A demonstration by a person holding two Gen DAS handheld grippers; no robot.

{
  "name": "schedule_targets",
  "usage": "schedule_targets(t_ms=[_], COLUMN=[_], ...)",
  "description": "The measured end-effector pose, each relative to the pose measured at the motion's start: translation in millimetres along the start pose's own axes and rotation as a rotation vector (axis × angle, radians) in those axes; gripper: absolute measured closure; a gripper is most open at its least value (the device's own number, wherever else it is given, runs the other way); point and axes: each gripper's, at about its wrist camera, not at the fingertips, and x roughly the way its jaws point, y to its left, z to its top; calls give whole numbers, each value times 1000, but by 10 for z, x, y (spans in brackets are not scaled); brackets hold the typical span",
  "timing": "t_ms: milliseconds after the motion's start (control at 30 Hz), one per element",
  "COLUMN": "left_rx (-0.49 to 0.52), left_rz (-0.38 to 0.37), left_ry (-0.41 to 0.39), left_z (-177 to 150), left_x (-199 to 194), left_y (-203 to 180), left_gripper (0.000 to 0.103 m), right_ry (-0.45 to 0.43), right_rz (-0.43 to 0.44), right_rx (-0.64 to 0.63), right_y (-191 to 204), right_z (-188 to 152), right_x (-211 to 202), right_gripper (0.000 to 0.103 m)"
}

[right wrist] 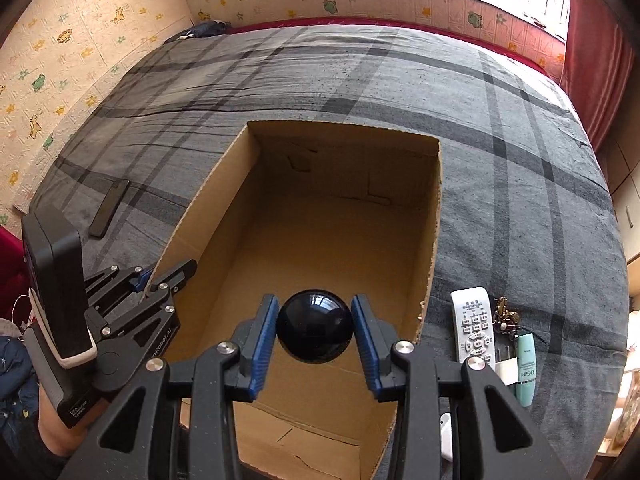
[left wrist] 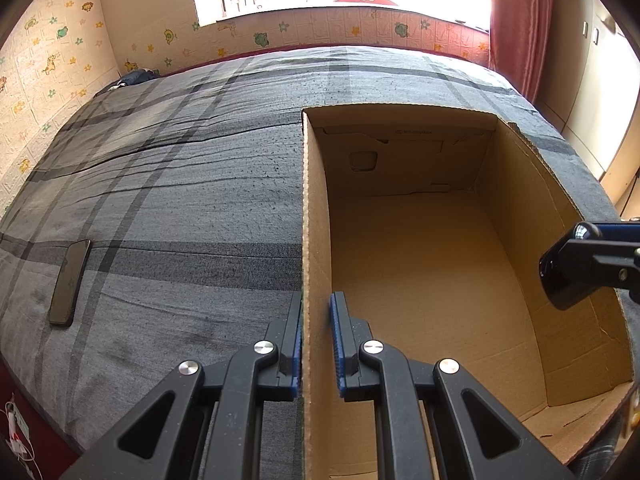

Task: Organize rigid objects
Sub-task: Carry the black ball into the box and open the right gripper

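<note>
A: Status of the box point(right wrist: 434, 216)?

B: Cardboard, open top, sitting on the grey plaid bed point(right wrist: 520, 160). Floor of it is bare in both views. Nothing packed yet, by the look of it.

A: Left claw point(left wrist: 316, 336)?

B: Clamped on the box's left wall near the front corner, one pad outside, one inside, cardboard pinched between. I'd read it as steadying the box.

A: Right claw point(right wrist: 315, 332)?

B: Partly closed on a glossy black rounded object point(right wrist: 315, 326), dome-shaped from above. Both blue pads point(right wrist: 266, 340) press its sides. It hangs over the near end of the box, above the floor, not set down.

A: So first item in transit.

B: That's my judgement. Release into the box is the step not yet done.

A: What's left outside?

B: To the right of the box on the bed: a white remote point(right wrist: 474, 328), a set of keys point(right wrist: 505, 314) just beside it, a pale green tube point(right wrist: 526, 364), a small white plug point(right wrist: 506, 372), and something white at the lower edge, too cut off to name. On the far left, a dark phone point(left wrist: 70, 282) lies flat, well apart from the box.

A: Progress?

B: Early. One in hand, five or so waiting.
</note>
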Motion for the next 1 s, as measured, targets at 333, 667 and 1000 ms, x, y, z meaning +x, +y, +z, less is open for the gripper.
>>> schedule_targets(t_ms=[333, 667, 1000], left_rx=[1, 1, 3], left_rz=[1, 2, 5], left_ry=[2, 4, 6], left_z=[-2, -1, -4], left_x=[2, 5, 5], left_y=[0, 6, -7], left_gripper=[90, 90, 90], right_ry=[88, 158, 192], right_rz=[10, -24, -30], right_rx=[6, -12, -39], right_y=[82, 140, 218], right_z=[-165, -232, -251], right_x=[393, 642, 799], right_gripper=[62, 62, 62])
